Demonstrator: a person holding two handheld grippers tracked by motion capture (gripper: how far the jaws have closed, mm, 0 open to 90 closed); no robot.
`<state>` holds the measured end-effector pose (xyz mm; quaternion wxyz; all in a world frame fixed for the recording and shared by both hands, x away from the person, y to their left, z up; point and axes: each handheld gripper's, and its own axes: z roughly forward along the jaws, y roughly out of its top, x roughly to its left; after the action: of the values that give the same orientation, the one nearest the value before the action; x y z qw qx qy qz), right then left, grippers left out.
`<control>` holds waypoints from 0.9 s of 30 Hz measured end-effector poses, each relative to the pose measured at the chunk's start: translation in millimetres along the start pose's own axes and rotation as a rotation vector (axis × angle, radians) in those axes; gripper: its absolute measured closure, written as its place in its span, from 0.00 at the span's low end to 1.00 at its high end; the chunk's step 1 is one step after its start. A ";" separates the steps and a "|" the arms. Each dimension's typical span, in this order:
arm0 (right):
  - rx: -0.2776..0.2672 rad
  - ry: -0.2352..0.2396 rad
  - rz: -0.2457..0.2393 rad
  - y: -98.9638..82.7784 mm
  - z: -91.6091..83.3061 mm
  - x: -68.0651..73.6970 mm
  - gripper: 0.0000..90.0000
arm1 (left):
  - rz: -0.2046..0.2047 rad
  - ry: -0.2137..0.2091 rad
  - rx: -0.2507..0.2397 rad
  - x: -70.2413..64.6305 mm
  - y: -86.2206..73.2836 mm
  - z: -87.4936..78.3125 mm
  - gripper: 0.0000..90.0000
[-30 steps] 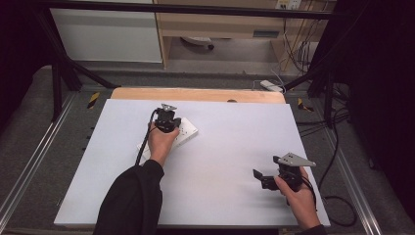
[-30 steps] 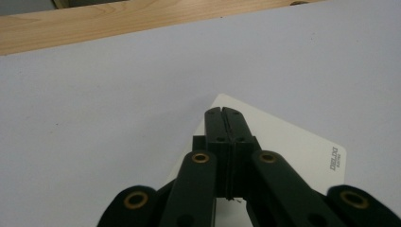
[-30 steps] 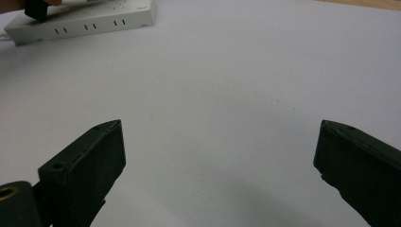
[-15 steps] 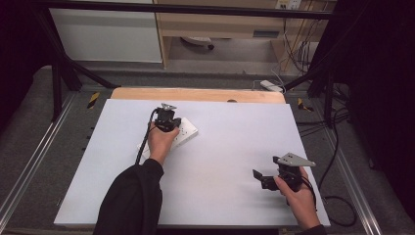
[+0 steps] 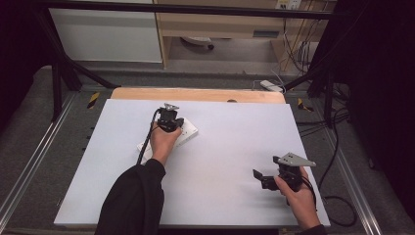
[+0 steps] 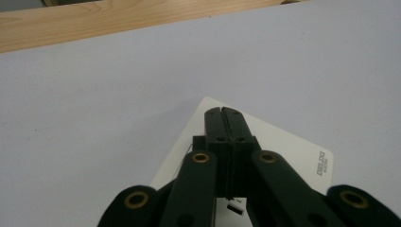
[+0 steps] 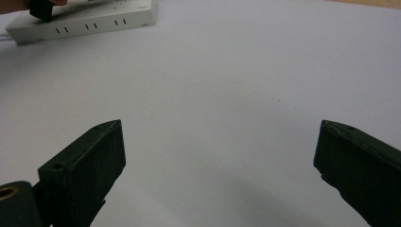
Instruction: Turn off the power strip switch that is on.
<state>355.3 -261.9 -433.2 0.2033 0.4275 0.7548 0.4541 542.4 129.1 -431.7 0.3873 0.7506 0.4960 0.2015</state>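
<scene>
Closed tight, my left gripper (image 5: 175,122) sits just left of centre in the high view, its tips down over a white power strip (image 5: 188,133) that lies slantwise on the white table (image 5: 235,147). My right gripper (image 5: 262,177) is at the lower right of the frame, well apart from the strip, jaws spread with nothing between them. A wooden strip (image 5: 195,94) runs along the table's far edge. No box, tray or bin stands on the table, so there is nothing to report inside one.

From the left gripper view, the left gripper (image 6: 222,113) shows its 2 jaws pressed together at centre frame, with the power strip (image 6: 288,146) beneath them; grey lettering is printed near its right corner. Whether the tips actually press on it I cannot tell.

From the right gripper view, the right gripper (image 7: 220,142) shows 2 jaws standing far apart at the lower left and lower right, bare table between them. The power strip (image 7: 94,21) sits in the upper left corner with rows of socket slots along its side.

My judgement: the work on the strip looks barely begun. Nothing is plugged into the slots I can see, and the right gripper has yet to join in.
</scene>
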 end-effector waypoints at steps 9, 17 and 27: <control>0.000 0.000 0.000 0.1 0.0 0.1 0.04 | 0.000 0.001 -0.018 1.8 1.2 -2.8 1.00; -0.002 -0.001 0.001 0.1 -0.1 0.2 0.04 | 0.002 -0.002 -0.027 1.0 2.1 -3.9 1.00; -0.002 -0.001 -0.002 0.2 -0.2 0.3 0.04 | 0.008 0.003 -0.045 1.9 3.2 -5.4 1.00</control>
<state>355.1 -261.7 -433.0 0.2046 0.4268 0.7547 0.4543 541.4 132.1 -426.1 0.4026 0.7432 0.4890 0.2155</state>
